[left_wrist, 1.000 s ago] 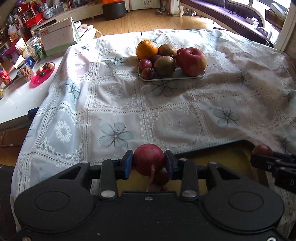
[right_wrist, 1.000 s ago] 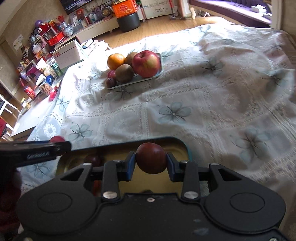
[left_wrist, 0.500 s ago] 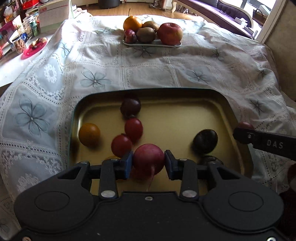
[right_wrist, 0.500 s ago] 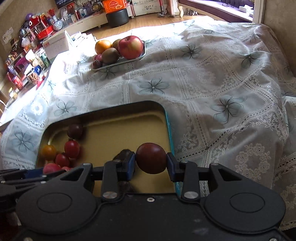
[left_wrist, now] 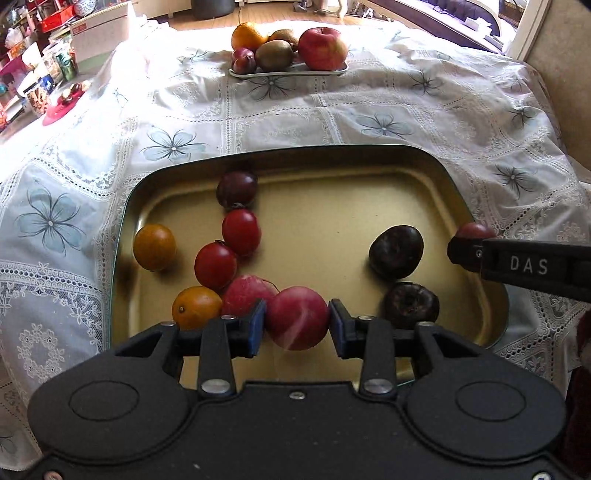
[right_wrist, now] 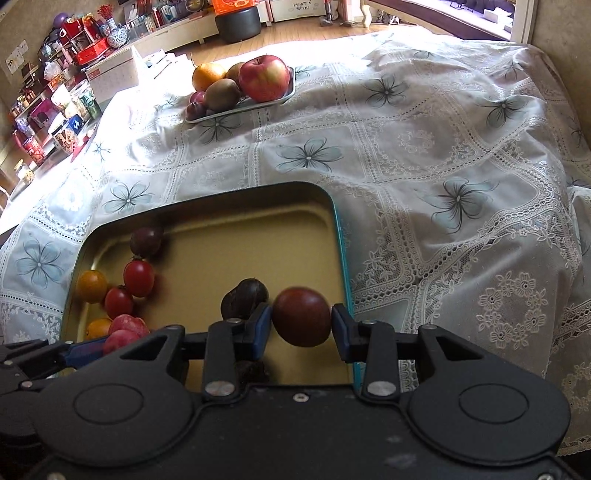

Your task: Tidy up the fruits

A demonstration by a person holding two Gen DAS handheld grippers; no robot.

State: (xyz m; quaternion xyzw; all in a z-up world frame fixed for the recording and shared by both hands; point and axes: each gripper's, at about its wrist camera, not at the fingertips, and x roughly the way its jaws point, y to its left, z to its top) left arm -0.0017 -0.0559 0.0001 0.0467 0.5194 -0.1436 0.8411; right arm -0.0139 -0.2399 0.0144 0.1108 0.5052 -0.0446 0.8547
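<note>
Left gripper (left_wrist: pixel 297 325) clamps a pink-red radish (left_wrist: pixel 297 317) at the tray's (left_wrist: pixel 369 155) 6 o'clock edge, beside its match. Right gripper (right_wrist: pixel 302 326) clamps a dark red plum (right_wrist: pixel 302 316) near 3 o'clock, probably sorting by kind. Fruit plate (right_wrist: pixel 284 96) sits far at 12 on the tablecloth (right_wrist: pixel 424 155).

A white lace tablecloth (right_wrist: pixel 424 155) with grey-blue flower prints covers the table, bunching into folds at the far right. Beyond the far edge lies a wooden floor (right_wrist: pixel 295 31) with a round dark stool (right_wrist: pixel 238 24). At the far left, a white box (right_wrist: pixel 114 75) and cluttered shelves (right_wrist: pixel 48 62) of jars and red containers; a red dish (left_wrist: pixel 61 107) sits there.
</note>
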